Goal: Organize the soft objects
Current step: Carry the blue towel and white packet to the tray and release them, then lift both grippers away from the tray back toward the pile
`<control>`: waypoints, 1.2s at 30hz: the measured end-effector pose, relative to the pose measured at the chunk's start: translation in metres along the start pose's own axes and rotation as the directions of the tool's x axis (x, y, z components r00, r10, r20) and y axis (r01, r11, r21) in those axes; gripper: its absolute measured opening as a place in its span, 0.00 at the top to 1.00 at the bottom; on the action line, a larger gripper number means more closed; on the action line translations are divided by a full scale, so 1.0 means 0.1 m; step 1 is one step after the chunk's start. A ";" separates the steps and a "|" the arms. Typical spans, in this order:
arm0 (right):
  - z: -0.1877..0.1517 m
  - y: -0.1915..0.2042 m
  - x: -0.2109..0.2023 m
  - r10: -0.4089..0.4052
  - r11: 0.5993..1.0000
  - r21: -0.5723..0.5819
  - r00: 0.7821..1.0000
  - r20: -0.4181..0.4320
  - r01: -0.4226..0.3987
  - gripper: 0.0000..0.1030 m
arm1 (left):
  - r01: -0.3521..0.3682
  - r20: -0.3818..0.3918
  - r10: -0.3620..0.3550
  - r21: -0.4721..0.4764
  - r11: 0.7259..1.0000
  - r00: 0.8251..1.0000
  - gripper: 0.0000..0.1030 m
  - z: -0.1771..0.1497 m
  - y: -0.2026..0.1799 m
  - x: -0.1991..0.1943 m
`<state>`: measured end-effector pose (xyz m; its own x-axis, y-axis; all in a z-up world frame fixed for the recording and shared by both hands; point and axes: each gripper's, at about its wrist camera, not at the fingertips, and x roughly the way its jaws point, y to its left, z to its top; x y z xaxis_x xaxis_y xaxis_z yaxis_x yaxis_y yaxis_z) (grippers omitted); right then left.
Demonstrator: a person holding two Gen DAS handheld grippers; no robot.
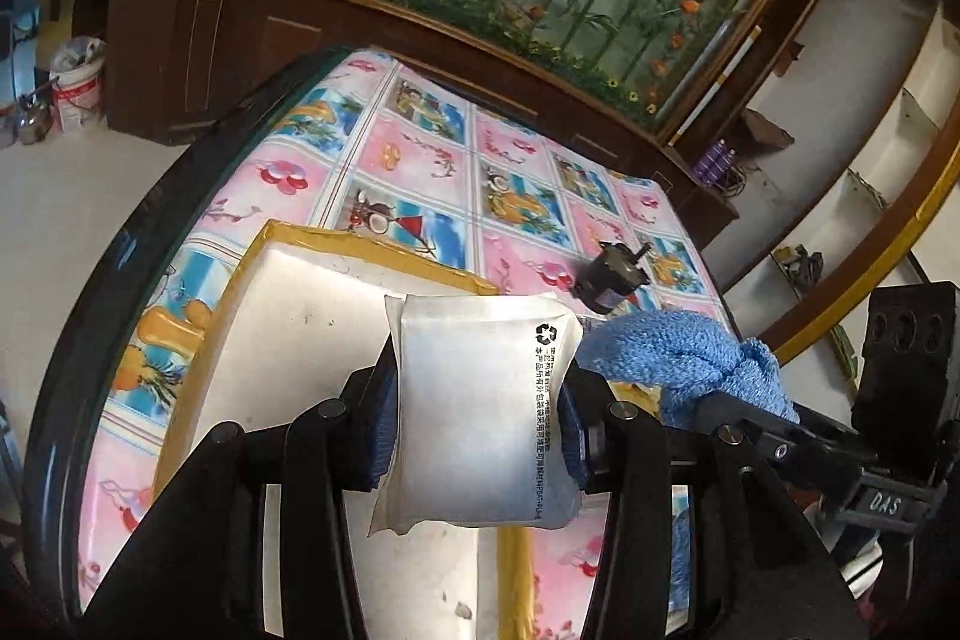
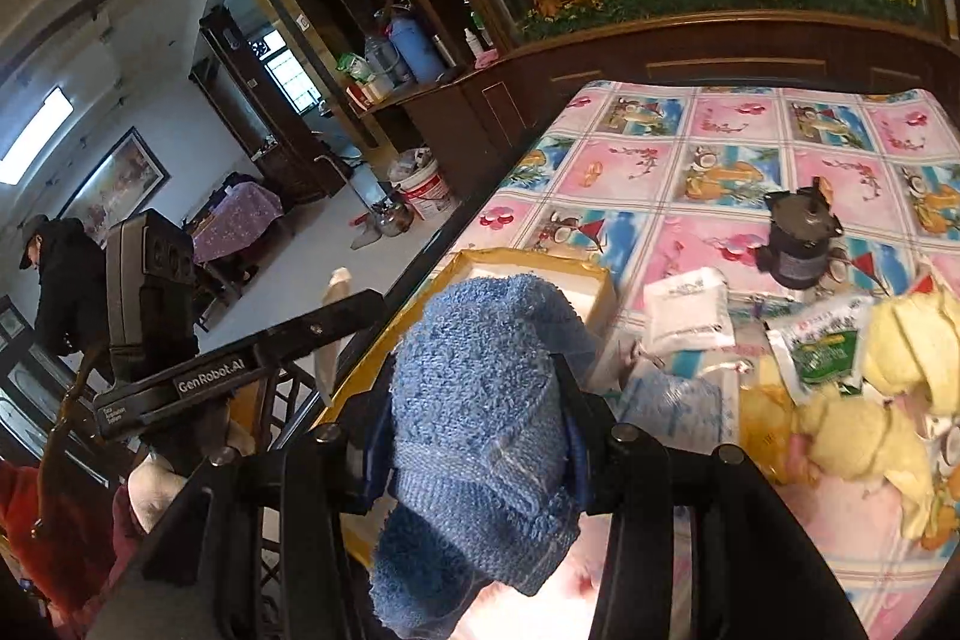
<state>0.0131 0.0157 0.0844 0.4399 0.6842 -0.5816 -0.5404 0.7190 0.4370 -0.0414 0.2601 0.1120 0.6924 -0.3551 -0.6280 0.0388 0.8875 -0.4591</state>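
My left gripper (image 1: 477, 400) is shut on a white air-cushion packet (image 1: 480, 412) with black print, held above a white foam box (image 1: 300, 328) edged in yellow tape. My right gripper (image 2: 474, 418) is shut on a blue towel (image 2: 480, 418); it also shows in the left wrist view (image 1: 678, 352), just right of the packet. The box (image 2: 540, 274) sits at the table's left edge, just beyond the towel. A second white packet (image 2: 687, 310), a green-printed sachet (image 2: 822, 340) and yellow soft cloths (image 2: 870, 424) lie on the table to the right.
A patterned pink and blue tablecloth (image 1: 420, 148) covers the table. A small black motor (image 2: 798, 244) stands on it, also seen in the left wrist view (image 1: 612, 274). A dark wooden cabinet (image 1: 240, 34) with a fish tank stands behind. A white bucket (image 1: 75, 88) is on the floor.
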 end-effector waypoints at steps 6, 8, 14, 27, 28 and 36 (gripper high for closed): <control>0.13 -0.13 0.73 -0.002 0.998 0.068 0.999 -0.046 0.005 0.56 | -0.032 -0.029 0.029 -0.110 0.993 0.999 0.57 0.05 0.34 0.50; 0.18 -0.17 0.86 0.000 0.996 0.092 0.999 -0.045 0.005 0.56 | -0.043 -0.038 0.038 -0.136 0.990 0.999 0.56 0.06 0.41 0.61; 0.30 -0.20 1.18 -0.011 0.995 0.097 0.996 -0.084 0.019 0.50 | -0.041 -0.065 0.025 -0.251 0.967 0.998 0.47 0.09 0.66 0.72; 0.22 -0.20 0.95 0.006 0.998 0.059 0.996 -0.093 0.000 0.40 | -0.038 -0.010 0.037 -0.292 0.956 0.999 0.42 0.00 0.55 0.22; 0.22 -0.20 0.86 0.001 0.999 0.051 0.997 -0.078 0.003 0.40 | -0.044 -0.007 0.043 -0.278 0.960 0.999 0.40 -0.02 0.48 0.16; 0.03 -0.16 0.05 -0.073 0.997 -0.001 0.997 0.025 0.073 0.40 | -0.281 0.037 0.287 -0.124 0.952 0.957 0.29 0.10 0.24 0.27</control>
<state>0.0265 0.0077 0.0765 0.4958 0.6326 -0.5950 -0.5073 0.7671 0.3928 -0.0144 0.2742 0.0905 0.7003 -0.0745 -0.7100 -0.2464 0.9082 -0.3384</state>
